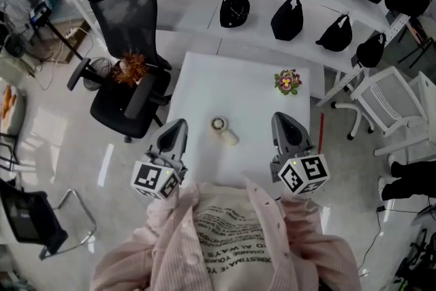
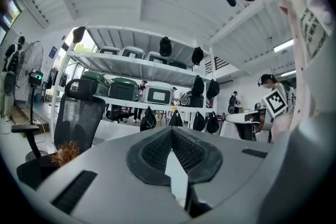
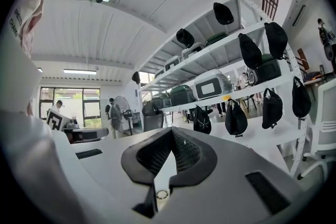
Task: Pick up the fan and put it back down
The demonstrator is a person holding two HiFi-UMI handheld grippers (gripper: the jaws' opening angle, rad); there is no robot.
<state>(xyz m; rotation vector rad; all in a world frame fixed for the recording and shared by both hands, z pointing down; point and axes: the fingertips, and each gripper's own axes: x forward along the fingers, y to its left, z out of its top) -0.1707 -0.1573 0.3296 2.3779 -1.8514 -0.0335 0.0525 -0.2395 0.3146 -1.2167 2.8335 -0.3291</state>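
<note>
Two grippers: the left gripper (image 1: pixel 177 127) and the right gripper (image 1: pixel 283 120) flank the fan, one on each side, and neither touches it.
Claws: both pairs of jaws are pinched together at the tips and hold nothing, as each gripper view shows.
Fan: one small handheld fan (image 1: pixel 223 129) lies flat on the white table (image 1: pixel 252 105), with its handle slanting back toward the person.
Step in hand: as I judge it, the fan is either waiting to be lifted or already set back down. The scene fits both.
Next move: these views do not settle it.
Other counts: one flower ornament (image 1: pixel 288 81) beyond the fan to its right. One black office chair (image 1: pixel 122 10) left of the fan, with one dried plant (image 1: pixel 129 68) on its seat. Five black caps (image 1: pixel 287 18) hang well beyond the fan.
</note>
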